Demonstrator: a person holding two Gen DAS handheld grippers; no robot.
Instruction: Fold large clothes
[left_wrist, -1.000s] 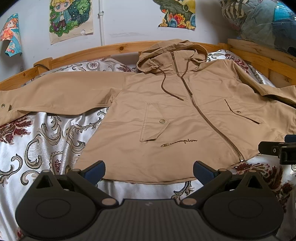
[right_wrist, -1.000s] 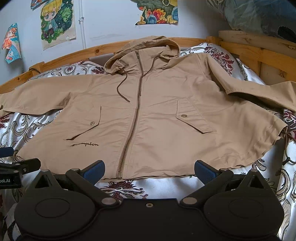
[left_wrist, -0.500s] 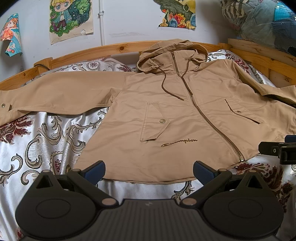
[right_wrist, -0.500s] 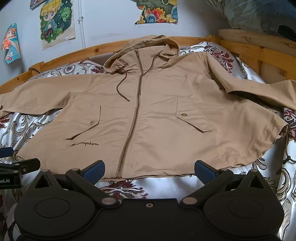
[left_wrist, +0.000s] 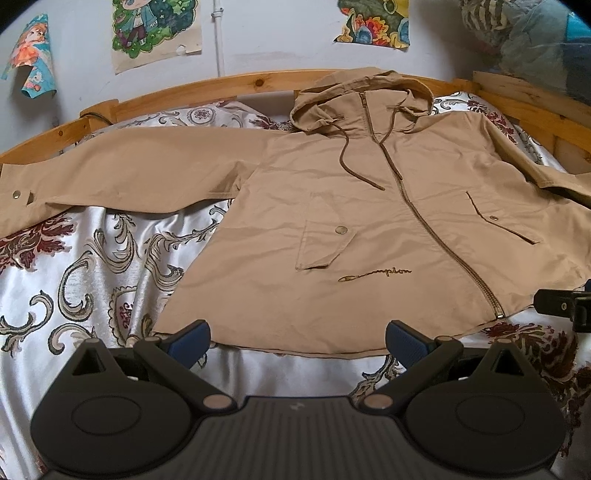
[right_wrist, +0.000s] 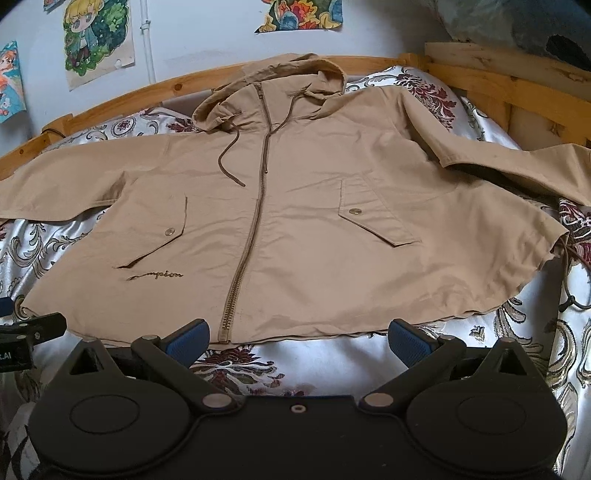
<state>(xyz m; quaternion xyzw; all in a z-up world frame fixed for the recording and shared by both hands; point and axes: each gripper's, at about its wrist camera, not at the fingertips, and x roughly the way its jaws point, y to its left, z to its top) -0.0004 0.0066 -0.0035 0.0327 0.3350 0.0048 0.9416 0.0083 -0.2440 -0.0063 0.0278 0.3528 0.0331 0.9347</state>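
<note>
A bed (left_wrist: 92, 266) with a wooden frame (left_wrist: 221, 83) and a patterned silver bedspread (right_wrist: 332, 354) is seen ahead of both tongs. A tan hooded jacket (left_wrist: 351, 221) is spread flat on the bedspread, front up and zipped, hood (right_wrist: 280, 85) lying at the far end against the frame. Both sleeves are stretched out sideways: one sleeve (left_wrist: 122, 173) is laid far to the left of the left tongs, the other sleeve (right_wrist: 498, 155) far to the right of the right tongs. The jacket hem is found just ahead of both pairs of tongs.

The left tongs (left_wrist: 297, 338) are spread wide, nothing gripped, held just short of the hem, the blue pads (left_wrist: 188, 338) apart from the cloth. The right tongs (right_wrist: 297, 338) are likewise spread wide with nothing gripped, the zipper (right_wrist: 255, 221) end just ahead of their left pad. Each pair of tongs is glimpsed at the edge of the other's view.

Two snap pockets are seen either side of the zipper, one pocket (right_wrist: 373, 214) ahead of the right tongs. A drawstring (left_wrist: 354, 162) is draped from the hood. Embroidered lettering (left_wrist: 375, 275) is stitched below the other pocket. Posters (left_wrist: 155, 29) are stuck on the wall beyond.
</note>
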